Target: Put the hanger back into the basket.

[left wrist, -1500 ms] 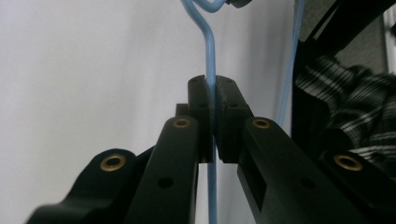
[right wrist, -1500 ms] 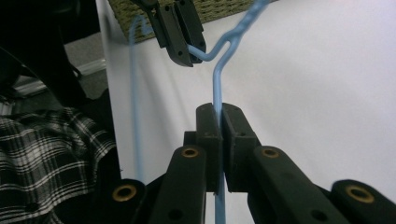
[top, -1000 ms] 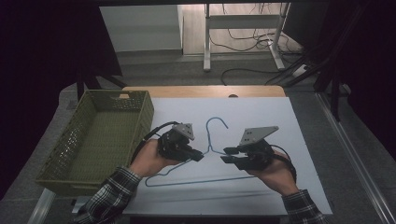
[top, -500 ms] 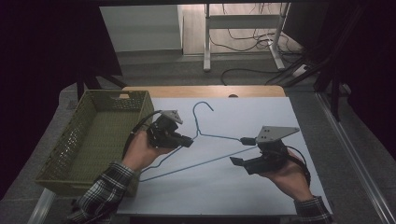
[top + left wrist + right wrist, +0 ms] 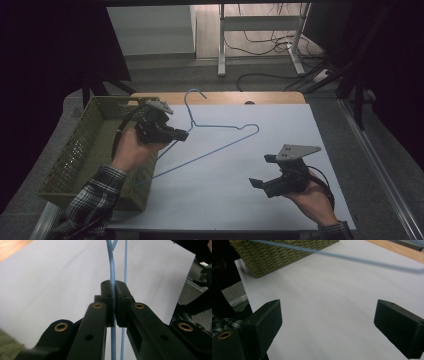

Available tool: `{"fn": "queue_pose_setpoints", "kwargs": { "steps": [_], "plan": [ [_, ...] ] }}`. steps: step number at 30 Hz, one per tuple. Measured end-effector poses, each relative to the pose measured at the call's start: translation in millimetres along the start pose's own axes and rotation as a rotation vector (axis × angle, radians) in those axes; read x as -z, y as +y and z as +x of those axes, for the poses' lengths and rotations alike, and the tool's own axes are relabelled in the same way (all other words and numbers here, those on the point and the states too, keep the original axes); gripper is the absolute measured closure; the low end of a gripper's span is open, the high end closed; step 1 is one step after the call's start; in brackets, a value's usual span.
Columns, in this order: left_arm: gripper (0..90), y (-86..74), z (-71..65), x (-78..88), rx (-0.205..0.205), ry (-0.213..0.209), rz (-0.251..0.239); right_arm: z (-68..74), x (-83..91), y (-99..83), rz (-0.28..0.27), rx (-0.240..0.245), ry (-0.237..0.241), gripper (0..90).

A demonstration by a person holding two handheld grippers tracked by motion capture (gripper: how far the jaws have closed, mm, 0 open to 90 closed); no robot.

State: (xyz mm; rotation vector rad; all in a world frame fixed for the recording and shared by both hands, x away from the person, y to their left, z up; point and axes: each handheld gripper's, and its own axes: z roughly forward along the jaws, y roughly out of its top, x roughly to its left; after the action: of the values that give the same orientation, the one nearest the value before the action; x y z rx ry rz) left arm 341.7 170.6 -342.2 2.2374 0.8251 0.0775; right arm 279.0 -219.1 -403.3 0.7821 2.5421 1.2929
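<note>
My right gripper (image 5: 261, 179) just let go of the hanger (image 5: 215, 142); its jaws have opened wide, with nothing between them. My left gripper (image 5: 181, 135) pinches the wire and has lifted it toward the basket (image 5: 75, 155). One hand carries it now.

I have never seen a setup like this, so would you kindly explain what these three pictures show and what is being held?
A person stands at a table covered in white and holds a hand-operated two-jaw gripper in each hand. The high view looks down from above; the other two pictures come from small cameras riding on each gripper, looking along its black jaws. The left gripper is shut on a blue wire hanger; the left gripper view shows the wire pinched between its pads. The right gripper has just been opening, and nothing sits between its jaws. A green woven basket stands at the table's left side.
</note>
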Motion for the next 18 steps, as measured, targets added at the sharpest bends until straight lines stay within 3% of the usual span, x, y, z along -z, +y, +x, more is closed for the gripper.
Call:
{"fn": "queue_pose_setpoints", "kwargs": {
  "steps": [3, 8, 18],
  "plan": [
    [87.4, -3.3, 9.2, 19.6, 0.026, 0.036, -0.014, -0.5, -0.2, -5.9, 0.004, -0.015, -0.003, 6.2],
    [87.4, -10.2, 17.9, 37.2, 0.054, 0.079, -0.028, -0.1, -0.5, -10.8, 0.002, -0.031, 0.0, 5.1],
    [87.5, -46.5, 45.3, 77.7, 0.13, 0.185, -0.06, -2.0, 2.7, -30.4, -0.003, -0.089, -0.016, 2.2]
  ]
}}
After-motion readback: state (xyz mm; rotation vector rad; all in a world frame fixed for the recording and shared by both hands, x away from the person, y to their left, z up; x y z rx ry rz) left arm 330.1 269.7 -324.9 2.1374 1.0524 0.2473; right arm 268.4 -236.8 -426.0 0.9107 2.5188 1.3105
